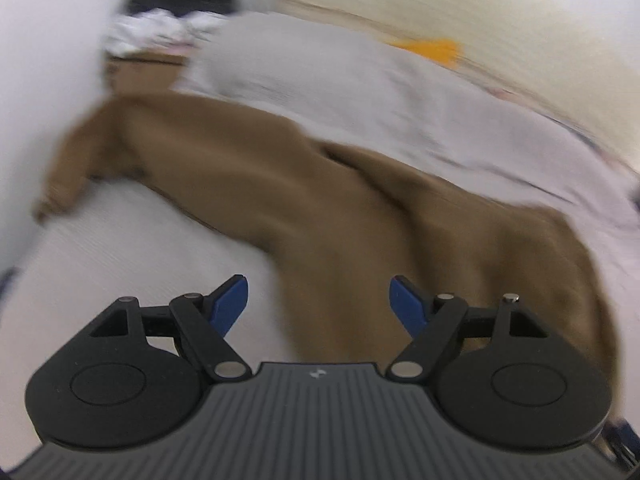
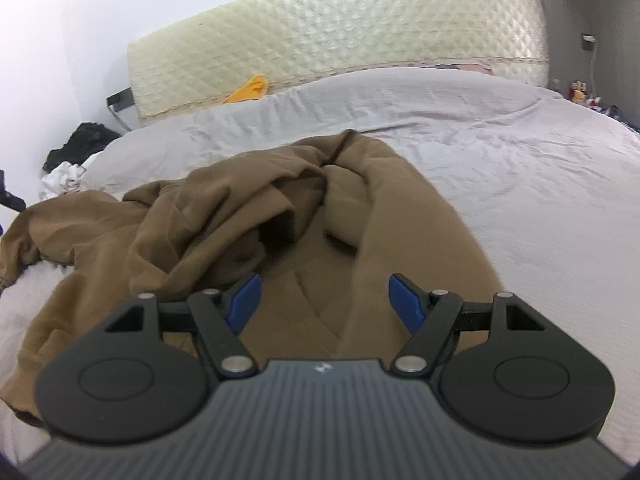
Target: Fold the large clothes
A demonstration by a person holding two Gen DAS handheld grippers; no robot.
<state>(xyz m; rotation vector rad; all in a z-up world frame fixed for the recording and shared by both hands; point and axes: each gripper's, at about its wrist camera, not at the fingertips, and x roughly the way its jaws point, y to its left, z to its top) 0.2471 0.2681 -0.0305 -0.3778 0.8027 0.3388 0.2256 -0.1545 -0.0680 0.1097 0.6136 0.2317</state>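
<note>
A large brown garment lies rumpled across a bed covered by a pale grey sheet. The left wrist view is blurred by motion. My left gripper hovers above the garment's near edge, its blue pads wide apart with nothing between them. In the right wrist view the same brown garment is bunched into folds, one sleeve trailing off to the left. My right gripper is open above the garment's smoother near part, and no cloth is caught between its pads.
A cream quilted headboard stands behind the bed, with an orange item at its foot. Dark and white clothes are piled by the left wall. Small items sit at the far right. The grey sheet spreads to the right.
</note>
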